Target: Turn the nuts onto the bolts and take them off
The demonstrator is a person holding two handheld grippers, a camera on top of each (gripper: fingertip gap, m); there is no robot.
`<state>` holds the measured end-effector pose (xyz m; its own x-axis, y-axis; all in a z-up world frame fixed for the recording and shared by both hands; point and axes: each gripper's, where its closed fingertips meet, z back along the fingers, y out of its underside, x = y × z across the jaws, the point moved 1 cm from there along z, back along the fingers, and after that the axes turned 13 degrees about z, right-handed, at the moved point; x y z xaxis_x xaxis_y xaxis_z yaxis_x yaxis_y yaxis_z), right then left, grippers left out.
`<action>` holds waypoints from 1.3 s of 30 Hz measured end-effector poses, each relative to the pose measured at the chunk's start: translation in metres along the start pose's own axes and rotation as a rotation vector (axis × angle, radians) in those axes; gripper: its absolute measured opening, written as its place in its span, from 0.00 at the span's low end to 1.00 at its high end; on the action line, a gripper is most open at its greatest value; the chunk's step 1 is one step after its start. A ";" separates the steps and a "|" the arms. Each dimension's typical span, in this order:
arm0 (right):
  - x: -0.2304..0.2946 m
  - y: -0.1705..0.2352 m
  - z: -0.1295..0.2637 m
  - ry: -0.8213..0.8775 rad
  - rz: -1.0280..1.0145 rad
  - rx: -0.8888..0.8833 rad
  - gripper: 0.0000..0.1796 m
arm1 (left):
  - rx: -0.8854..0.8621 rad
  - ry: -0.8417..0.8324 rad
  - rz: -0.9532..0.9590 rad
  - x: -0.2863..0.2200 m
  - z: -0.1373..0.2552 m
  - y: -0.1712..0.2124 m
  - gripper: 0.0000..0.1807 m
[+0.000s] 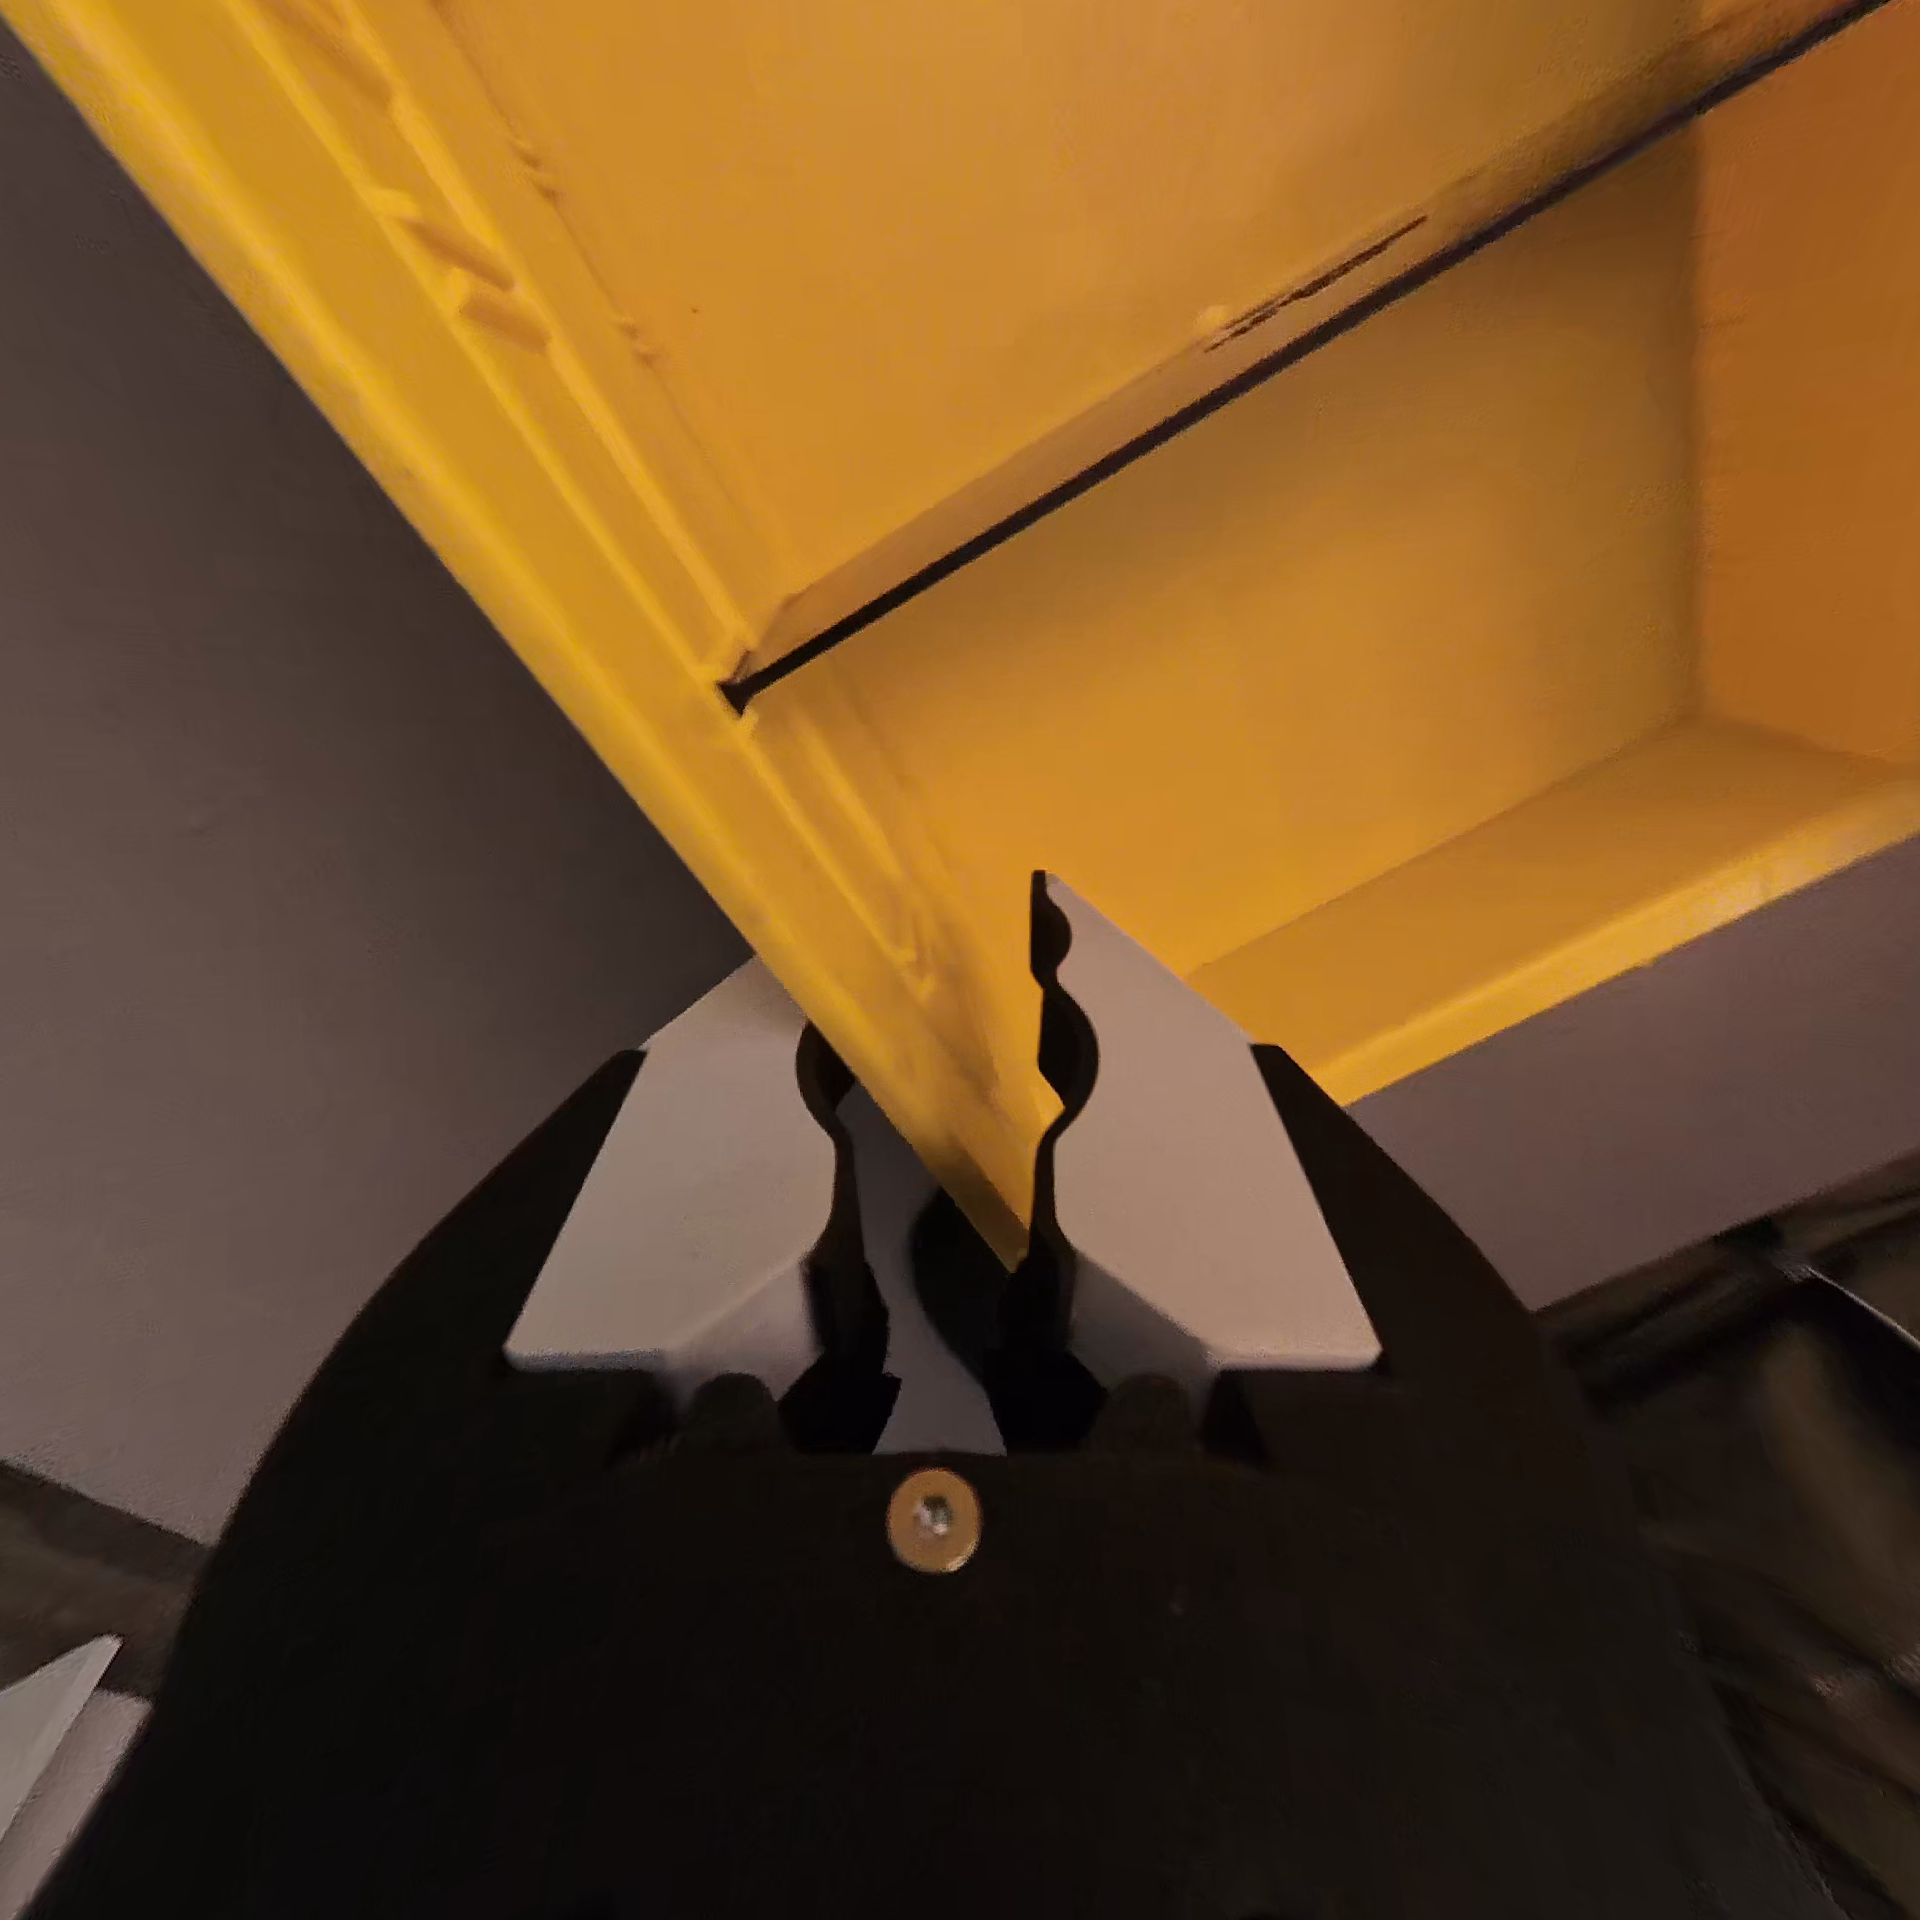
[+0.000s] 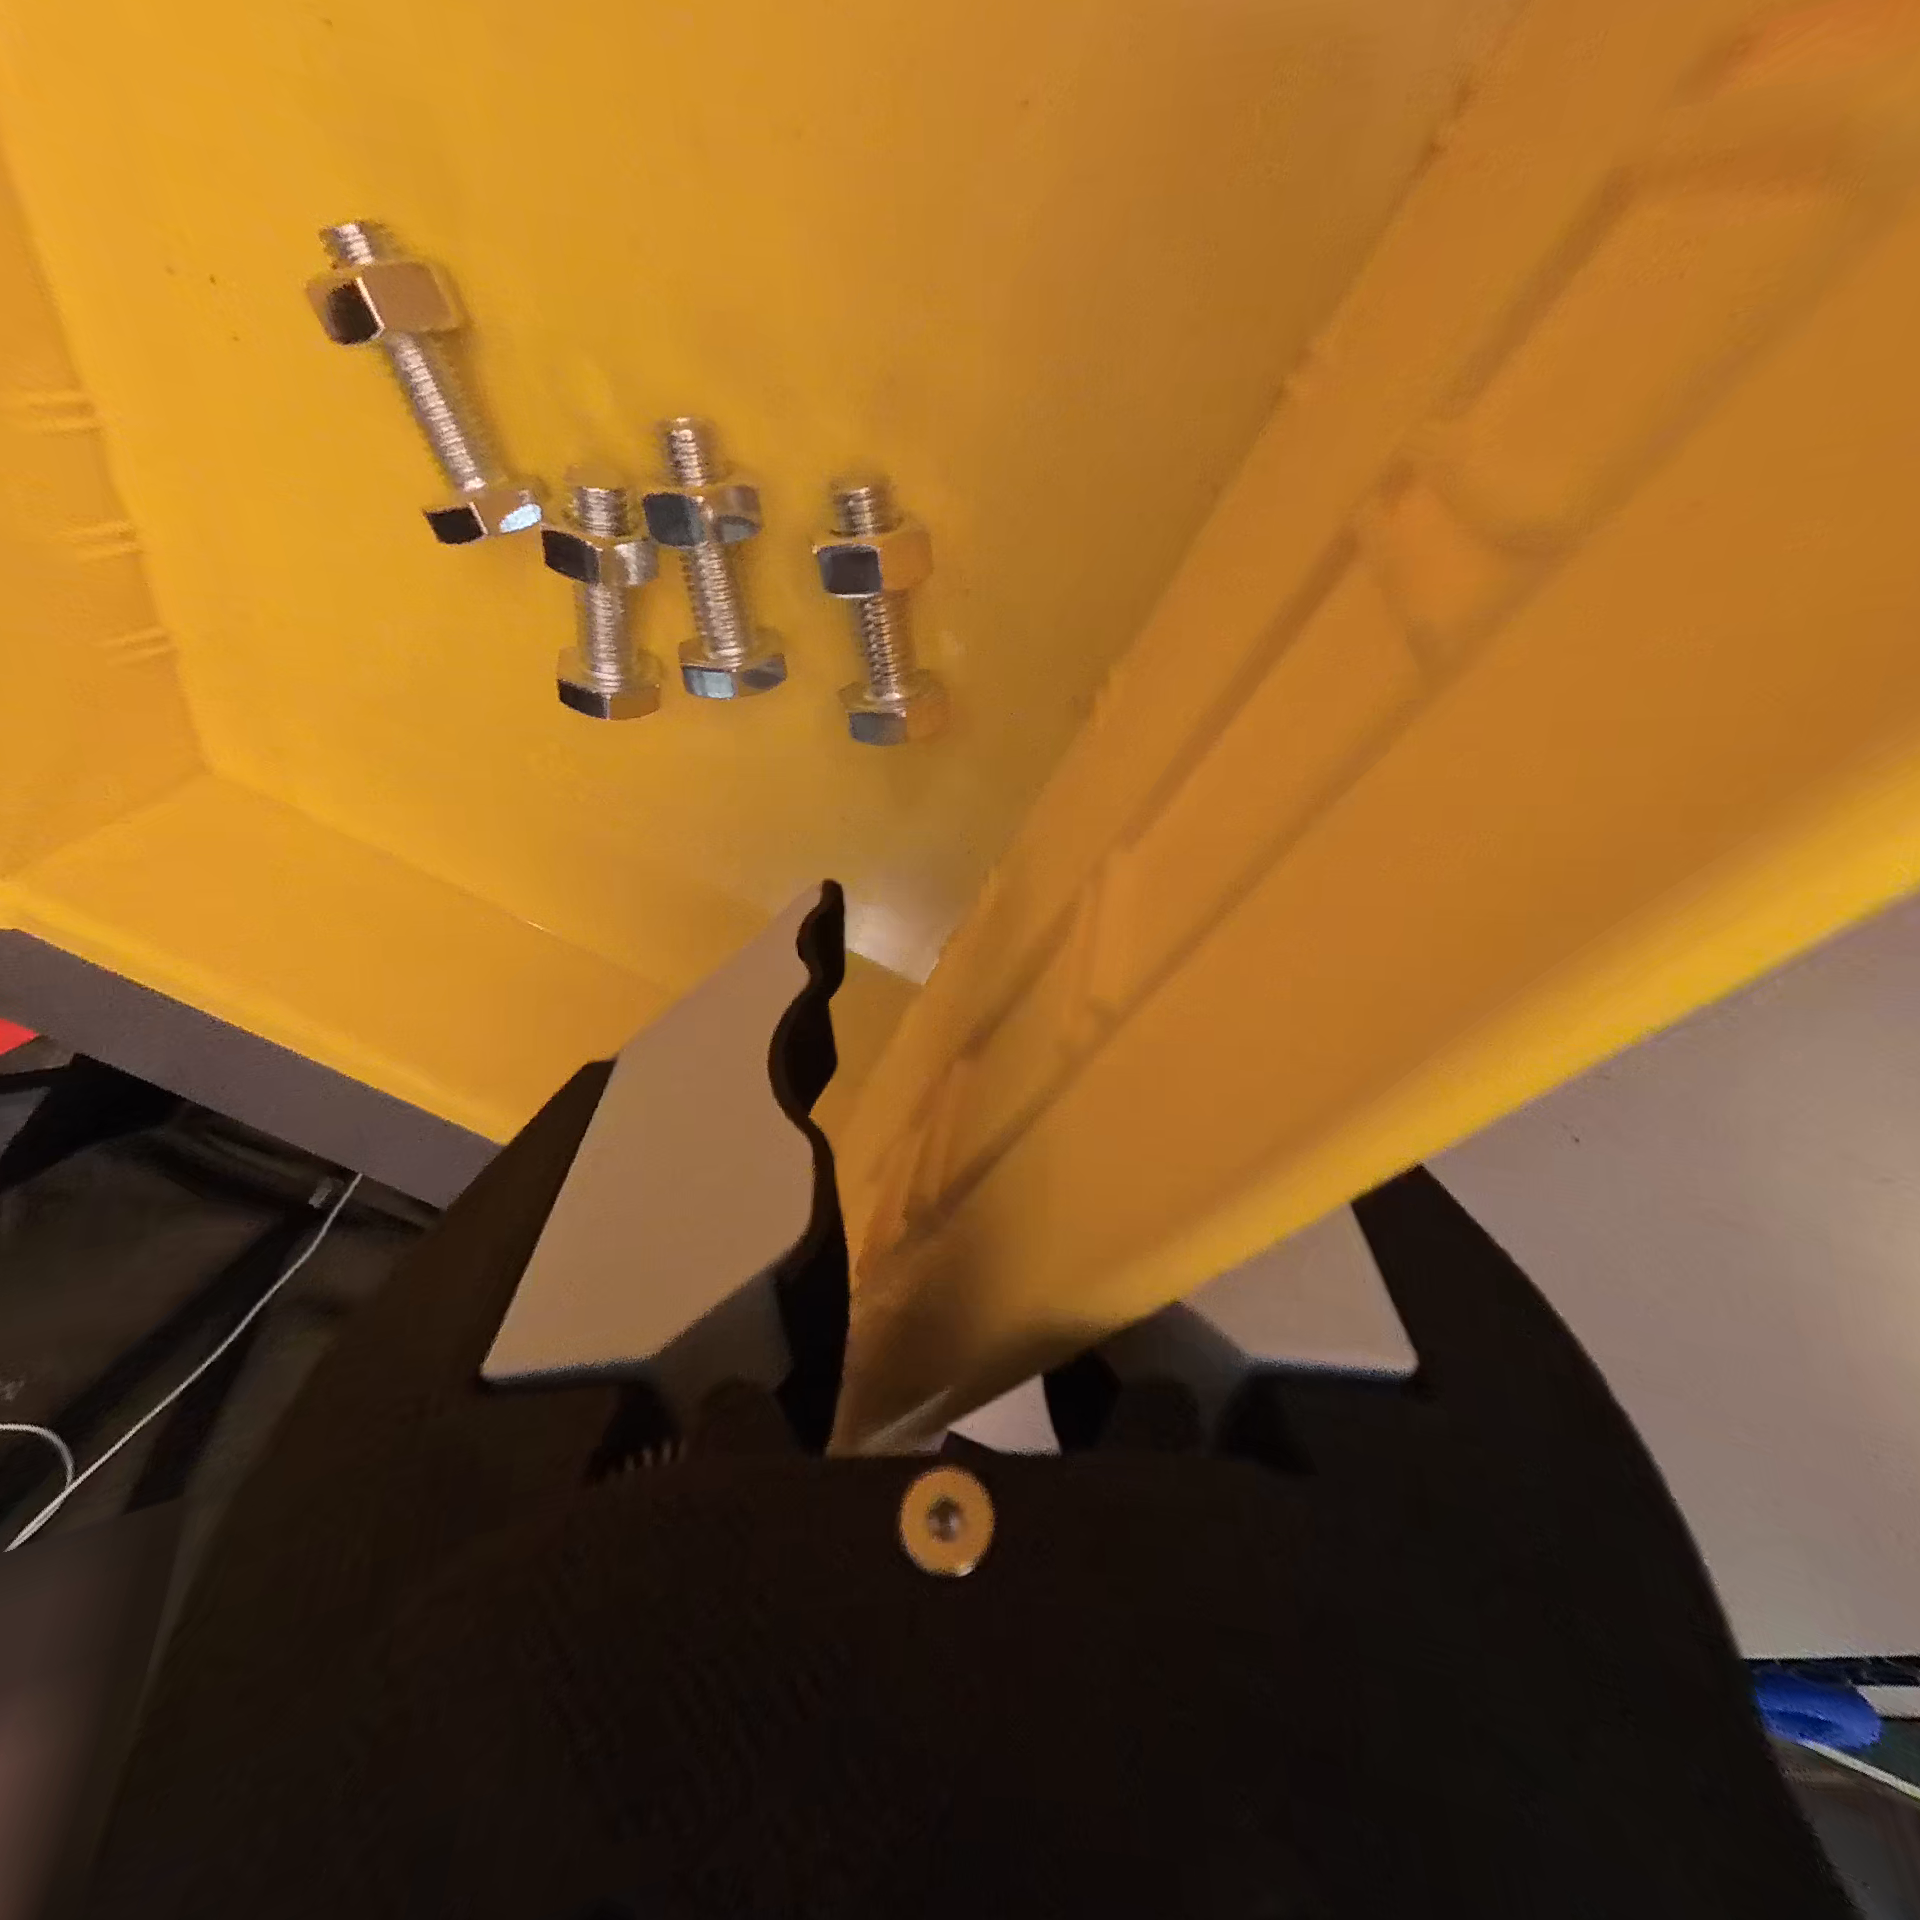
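- Left wrist view: the left tool (image 1: 935, 1101) is clenched on the side wall of a yellow plastic bin (image 1: 1195, 260), one finger outside the rim and one inside.
- The bin is split by a thin dark divider (image 1: 1195, 426); both compartments seen from this side hold nothing, and no bolt or nut shows here.
- Under the bin lies a pale grey desk (image 1: 208, 831).
- Right wrist view: the right tool (image 2: 935, 1143) grips the opposite wall of the same bin; the outer finger is mostly hidden behind the wall, but the wall sits tight between the two.
- Four silver bolts (image 2: 665, 540) lie loose on the bin floor, close together, the longest one at the left touching its neighbour.
- Each bolt carries a hex nut (image 2: 390, 301) threaded near the tip, well short of the head.
- Judgement: the nuts are on, so the threading half looks done for all four visible pieces; taking them off seems to be what remains, and with both tools occupied by the bin, no turning is under way.
- The metal looks bright, clean and smooth.
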<state>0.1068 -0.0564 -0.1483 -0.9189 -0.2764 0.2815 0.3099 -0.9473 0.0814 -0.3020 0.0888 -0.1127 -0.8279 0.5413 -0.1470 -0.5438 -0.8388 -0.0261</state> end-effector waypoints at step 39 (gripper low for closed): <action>0.202 -0.161 0.005 0.135 0.285 -0.201 0.22 | -0.721 0.243 -0.265 -0.063 0.166 0.019 0.14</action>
<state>-0.1278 0.0415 -0.0998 -0.8308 -0.5398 0.1359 0.5161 -0.8384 -0.1750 -0.2830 0.0488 0.0606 -0.5857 0.7694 -0.2548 -0.4270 -0.5601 -0.7099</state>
